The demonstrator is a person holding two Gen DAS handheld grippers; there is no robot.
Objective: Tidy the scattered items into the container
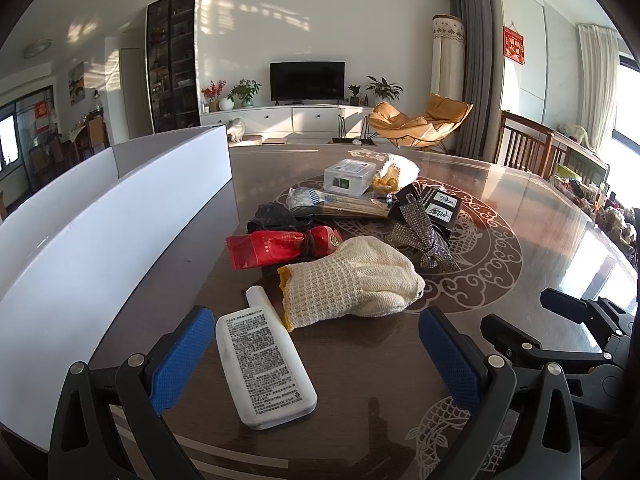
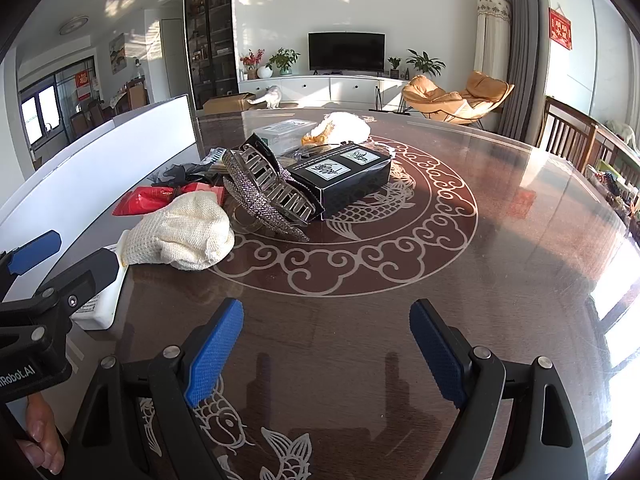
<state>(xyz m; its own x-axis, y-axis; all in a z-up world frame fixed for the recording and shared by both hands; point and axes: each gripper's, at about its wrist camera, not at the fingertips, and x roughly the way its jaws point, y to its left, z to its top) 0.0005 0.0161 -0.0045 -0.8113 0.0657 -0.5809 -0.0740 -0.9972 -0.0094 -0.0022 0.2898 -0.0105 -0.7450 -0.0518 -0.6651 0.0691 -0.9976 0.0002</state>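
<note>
A white flat bottle [image 1: 264, 364] lies on the round dark table between the open fingers of my left gripper [image 1: 316, 360], nearer the left finger. Beyond it lie a cream knit glove [image 1: 352, 280], a red packet [image 1: 276, 246], a rhinestone hair claw [image 1: 420, 236], a black box [image 1: 440, 208], bamboo sticks [image 1: 352, 206] and a clear plastic box [image 1: 350, 176]. The white container [image 1: 120, 216] stands to the left. My right gripper [image 2: 326, 348] is open and empty over bare table, with the glove [image 2: 188, 228], claw [image 2: 268, 196] and black box [image 2: 344, 176] ahead of it.
A second glove [image 2: 340, 128] lies at the far side of the pile. Wooden chairs [image 2: 572, 136] stand at the right edge of the table. The left gripper's body [image 2: 48, 292] shows at the left of the right wrist view.
</note>
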